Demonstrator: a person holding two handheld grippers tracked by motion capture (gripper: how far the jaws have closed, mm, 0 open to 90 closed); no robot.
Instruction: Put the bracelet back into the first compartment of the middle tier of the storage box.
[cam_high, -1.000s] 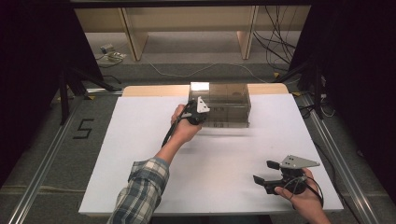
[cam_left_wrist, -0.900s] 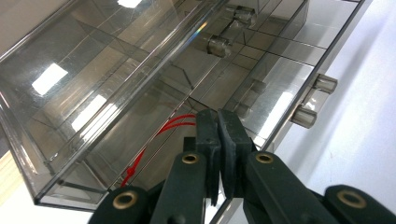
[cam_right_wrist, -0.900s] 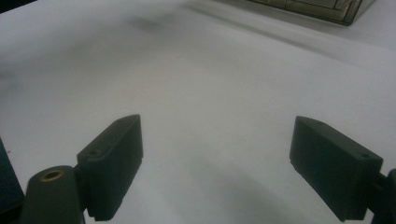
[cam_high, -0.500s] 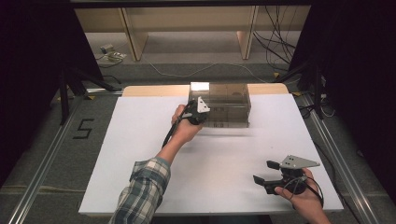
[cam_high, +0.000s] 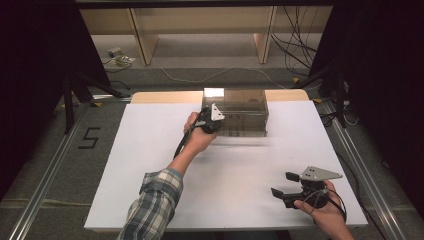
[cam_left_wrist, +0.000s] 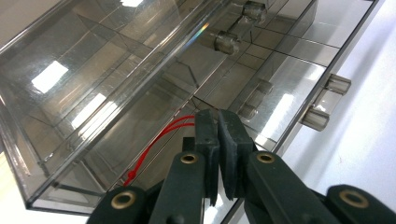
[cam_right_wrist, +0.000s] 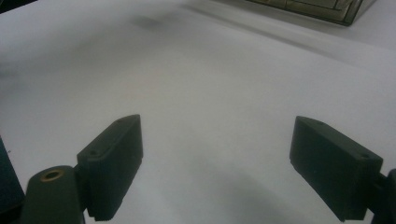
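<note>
You held the left gripper (cam_left_wrist: 218, 140) pinched nearly shut against the clear drawer box (cam_high: 240, 111) at the table's (cam_high: 150, 165) far edge, apparently gripping something thin at its front; a steady pull likely came next. Your right gripper (cam_high: 283, 185) rested wide, empty.

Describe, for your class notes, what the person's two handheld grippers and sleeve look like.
Each gripper is black with two flat, blocky jaws on arms with brass-coloured pivots. The left gripper and the right gripper each carry a grey three-cornered plate on top and trail a black cable. The left arm wears a plaid sleeve in blue, white and dark checks, cuffed at the forearm. No sleeve shows at the right hand.
</note>
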